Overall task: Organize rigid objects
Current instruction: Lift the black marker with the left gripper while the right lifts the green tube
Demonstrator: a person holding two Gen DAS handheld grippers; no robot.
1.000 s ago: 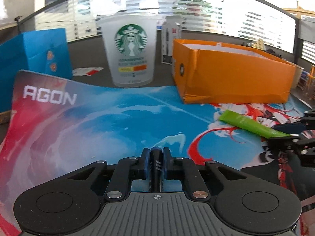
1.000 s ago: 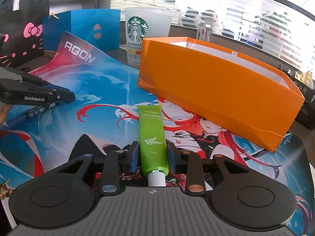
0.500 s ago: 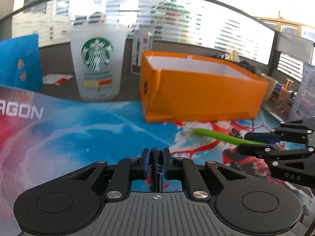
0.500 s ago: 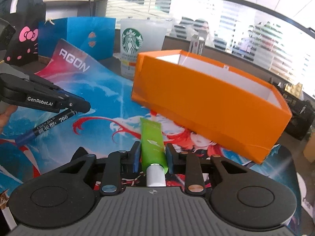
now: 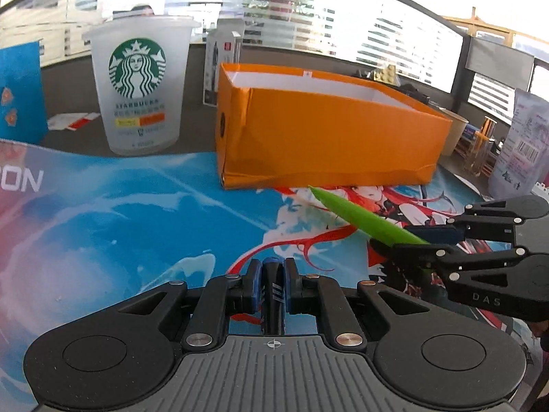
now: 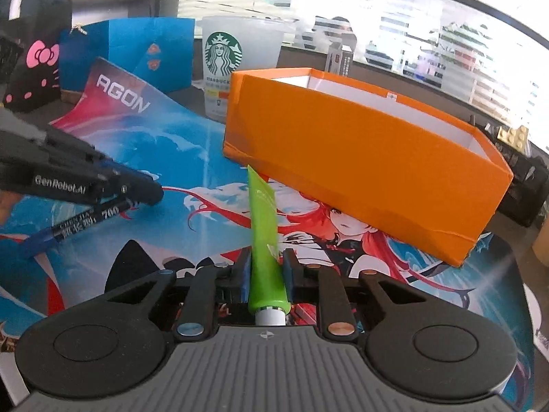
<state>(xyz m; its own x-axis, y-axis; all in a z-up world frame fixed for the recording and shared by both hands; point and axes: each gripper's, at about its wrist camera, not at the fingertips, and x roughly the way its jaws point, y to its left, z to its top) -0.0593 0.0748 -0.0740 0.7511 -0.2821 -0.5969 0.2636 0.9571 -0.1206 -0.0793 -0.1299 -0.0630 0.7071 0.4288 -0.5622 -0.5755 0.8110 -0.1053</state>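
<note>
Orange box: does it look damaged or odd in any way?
Yes. The orange box has a crumpled lower edge, with wrinkled covering along its base near the mat. Otherwise it stands upright and open, and its white inside looks intact.

Both views are taken from low over the printed mat (image 5: 113, 219), each looking forward along its own gripper's fingers. From the left wrist, the orange box (image 5: 329, 137) is faced from close range, its short end turned toward the lens, the cup (image 5: 137, 86) up left. From the right wrist, the same box (image 6: 370, 158) is seen nearer, corner-on. Box, cup (image 6: 236, 68) and mat (image 6: 178, 144) are shared, and each gripper is caught in the other's view.
</note>
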